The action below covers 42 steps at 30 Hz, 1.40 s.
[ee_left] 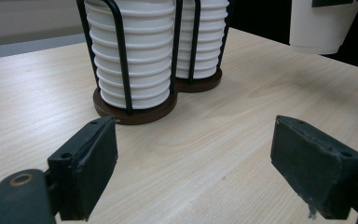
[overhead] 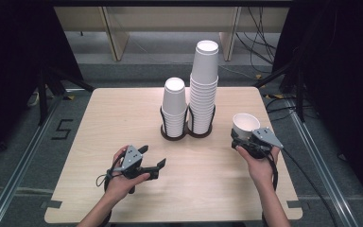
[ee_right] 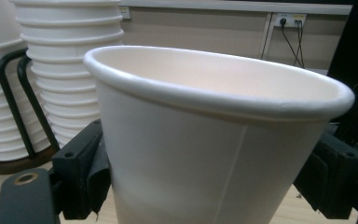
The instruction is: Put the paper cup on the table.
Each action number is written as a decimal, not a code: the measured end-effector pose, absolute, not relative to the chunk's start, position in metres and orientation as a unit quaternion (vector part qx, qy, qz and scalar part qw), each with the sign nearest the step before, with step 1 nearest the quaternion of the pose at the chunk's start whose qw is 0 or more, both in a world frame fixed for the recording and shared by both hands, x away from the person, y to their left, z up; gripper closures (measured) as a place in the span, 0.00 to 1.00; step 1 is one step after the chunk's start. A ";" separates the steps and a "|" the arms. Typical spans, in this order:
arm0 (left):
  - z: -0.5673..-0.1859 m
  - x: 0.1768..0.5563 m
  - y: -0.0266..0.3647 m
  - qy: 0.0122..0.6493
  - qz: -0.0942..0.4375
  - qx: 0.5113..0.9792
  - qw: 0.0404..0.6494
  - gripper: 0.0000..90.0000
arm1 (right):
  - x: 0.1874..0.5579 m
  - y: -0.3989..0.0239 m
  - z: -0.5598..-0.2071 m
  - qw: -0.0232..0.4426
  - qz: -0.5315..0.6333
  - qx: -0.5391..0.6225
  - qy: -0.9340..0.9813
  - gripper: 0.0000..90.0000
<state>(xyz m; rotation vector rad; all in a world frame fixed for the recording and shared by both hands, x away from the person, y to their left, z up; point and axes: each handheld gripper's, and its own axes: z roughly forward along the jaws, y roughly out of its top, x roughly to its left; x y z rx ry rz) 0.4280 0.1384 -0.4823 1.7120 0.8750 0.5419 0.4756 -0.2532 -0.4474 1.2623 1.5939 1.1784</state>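
A white paper cup [ee_right: 214, 140] is clamped between the jaws of the right gripper [overhead: 253, 139], mouth upward and slightly tilted. The cup is plain and unprinted, with a rolled rim, a smooth wall that tapers toward the base, and a faint vertical seam down its side; the inside is seen as a creamier white. It is held above the right part of the wooden table [overhead: 99, 127], to the right of the cup holder [overhead: 175, 135] and apart from it. In the left gripper view the lower part of the same cup is seen at the upper right, clear of the tabletop.

The left gripper [overhead: 153, 163] is held low over the near left part of the table, its jaws apart with nothing between them.

In the dark wire holder two stacks of inverted white cups are kept: a shorter stack [overhead: 174, 106] on the left and a taller stack [overhead: 203, 85] just beside it.
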 end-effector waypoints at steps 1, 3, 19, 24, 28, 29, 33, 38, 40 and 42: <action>-0.482 0.428 0.138 0.368 0.228 0.721 0.541 0.16 | 0.476 -0.253 -0.447 0.386 0.463 0.496 0.626 0.18; -0.483 0.428 0.138 0.369 0.227 0.720 0.542 0.16 | 0.477 -0.253 -0.451 0.383 0.466 0.503 0.619 0.18; -0.486 0.429 0.138 0.369 0.223 0.720 0.544 0.16 | 0.487 -0.263 -0.470 0.398 0.426 0.513 0.629 0.17; -0.486 0.429 0.139 0.373 0.225 0.721 0.539 0.16 | 0.489 -0.265 -0.475 0.392 0.422 0.523 0.628 0.17; -0.487 0.429 0.138 0.373 0.224 0.722 0.538 0.16 | 0.489 -0.267 -0.476 0.394 0.419 0.525 0.627 0.17; -0.487 0.428 0.138 0.374 0.224 0.722 0.538 0.16 | 0.490 -0.266 -0.477 0.398 0.416 0.527 0.625 0.17; -0.487 0.428 0.138 0.373 0.223 0.722 0.538 0.16 | 0.490 -0.267 -0.479 0.394 0.414 0.535 0.622 0.17; -0.488 0.428 0.138 0.372 0.222 0.723 0.539 0.16 | 0.491 -0.268 -0.482 0.396 0.413 0.534 0.622 0.17; -0.489 0.428 0.137 0.370 0.221 0.723 0.540 0.16 | 0.491 -0.269 -0.483 0.396 0.410 0.537 0.622 0.16; -0.489 0.427 0.137 0.371 0.222 0.726 0.535 0.16 | 0.490 -0.270 -0.483 0.390 0.408 0.540 0.625 0.16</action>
